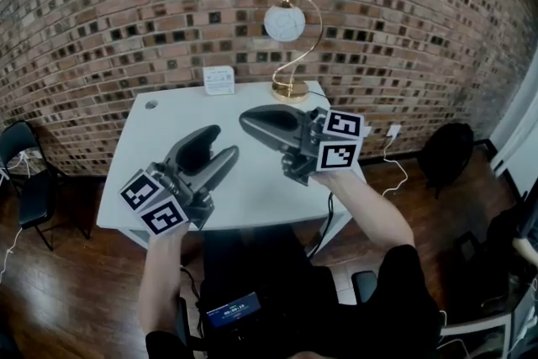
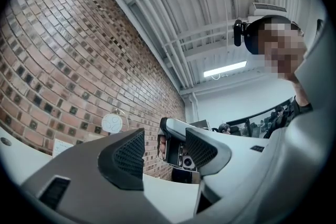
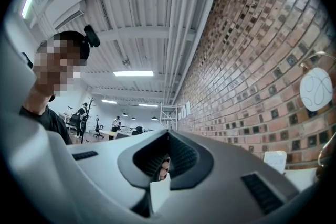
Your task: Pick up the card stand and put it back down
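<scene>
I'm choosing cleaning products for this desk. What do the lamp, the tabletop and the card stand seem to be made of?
Lamp: the stem and base look like polished brass-toned metal, with golden glints. Its globe is frosted white glass or plastic. Tabletop: smooth matte white, probably laminate or painted board. Card stand: white, too small to tell.

Even light, heavy fisheye warp, seemingly dark corners

Nothing legible: the card stand point(image 1: 219, 80), at twelve o'clock on the table point(image 1: 161, 129), carries print too small to read.
</scene>
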### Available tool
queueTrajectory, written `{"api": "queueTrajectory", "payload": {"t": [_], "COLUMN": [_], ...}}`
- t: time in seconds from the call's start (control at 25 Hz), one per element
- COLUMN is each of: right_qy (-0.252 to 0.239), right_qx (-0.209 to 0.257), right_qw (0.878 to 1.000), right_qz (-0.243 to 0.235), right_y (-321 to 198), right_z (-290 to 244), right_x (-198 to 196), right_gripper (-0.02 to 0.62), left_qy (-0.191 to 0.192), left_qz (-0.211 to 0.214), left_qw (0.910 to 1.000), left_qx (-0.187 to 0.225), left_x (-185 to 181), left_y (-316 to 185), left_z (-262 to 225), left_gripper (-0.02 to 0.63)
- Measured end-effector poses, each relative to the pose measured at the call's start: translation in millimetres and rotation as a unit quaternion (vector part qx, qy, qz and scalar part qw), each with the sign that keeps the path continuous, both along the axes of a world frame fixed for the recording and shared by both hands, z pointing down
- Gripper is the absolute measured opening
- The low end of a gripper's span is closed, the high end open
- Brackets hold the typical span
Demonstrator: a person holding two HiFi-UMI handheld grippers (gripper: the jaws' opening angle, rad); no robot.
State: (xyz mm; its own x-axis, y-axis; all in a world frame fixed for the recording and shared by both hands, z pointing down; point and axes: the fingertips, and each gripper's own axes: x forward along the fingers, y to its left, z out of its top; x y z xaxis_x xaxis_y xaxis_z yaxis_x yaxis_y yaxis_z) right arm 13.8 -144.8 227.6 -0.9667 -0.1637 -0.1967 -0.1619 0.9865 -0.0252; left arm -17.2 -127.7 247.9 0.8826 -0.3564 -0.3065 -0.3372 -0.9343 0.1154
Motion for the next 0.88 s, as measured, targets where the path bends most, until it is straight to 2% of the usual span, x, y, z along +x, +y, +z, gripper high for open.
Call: {"api": "queueTrajectory", "payload": {"t": [0.88], "right_qy": [-0.02], "right_qx": [0.046], "right_qw": [0.999], "right_qz": [-0.007], "right_y": [87], "right_z": [-21], "right_x": [20], "right_gripper": [0.009], "left_qy": [-0.014], "left_qz": [0.009], "left_qw": [0.9995], "left_qx": [0.025], "left_x": [19], "left_y": [72], "left_z": [-13], "left_gripper": [0.235]}}
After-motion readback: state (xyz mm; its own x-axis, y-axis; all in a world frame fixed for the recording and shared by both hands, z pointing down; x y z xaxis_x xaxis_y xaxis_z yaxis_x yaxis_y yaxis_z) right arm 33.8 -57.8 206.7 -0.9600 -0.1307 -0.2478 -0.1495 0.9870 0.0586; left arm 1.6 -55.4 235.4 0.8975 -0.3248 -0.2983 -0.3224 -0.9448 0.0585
